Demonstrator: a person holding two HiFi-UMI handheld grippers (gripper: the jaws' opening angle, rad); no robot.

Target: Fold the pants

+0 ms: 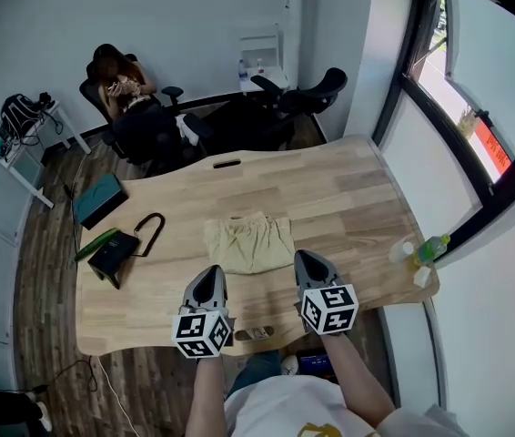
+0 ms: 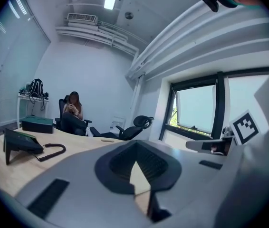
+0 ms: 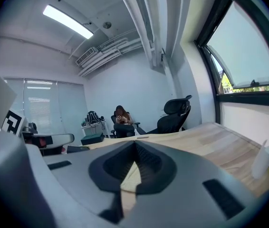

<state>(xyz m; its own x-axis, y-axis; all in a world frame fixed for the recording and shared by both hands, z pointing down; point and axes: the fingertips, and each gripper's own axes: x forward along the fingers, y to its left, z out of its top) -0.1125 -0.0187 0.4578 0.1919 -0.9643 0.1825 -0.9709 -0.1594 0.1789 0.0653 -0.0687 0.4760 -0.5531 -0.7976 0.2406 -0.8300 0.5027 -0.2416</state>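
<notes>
The beige pants [image 1: 248, 242] lie folded into a small, roughly square bundle in the middle of the wooden table [image 1: 348, 198]. My left gripper [image 1: 209, 275] hovers just in front of the bundle's near left corner, shut and holding nothing. My right gripper [image 1: 306, 259] hovers off the bundle's near right corner, also shut and empty. Both point away from me, nearly level, above the tabletop. In the left gripper view the left gripper [image 2: 135, 167] has its jaws closed together; in the right gripper view the right gripper [image 3: 133, 167] looks the same. The pants are not clearly seen in either gripper view.
A black pouch with a strap [image 1: 119, 250], a green item [image 1: 96, 242] and a dark teal case [image 1: 101, 198] sit at the table's left. A green bottle [image 1: 431, 248] and a white bottle [image 1: 403, 249] stand at the right edge. Office chairs [image 1: 307, 98] and a seated person [image 1: 126, 94] are beyond the table.
</notes>
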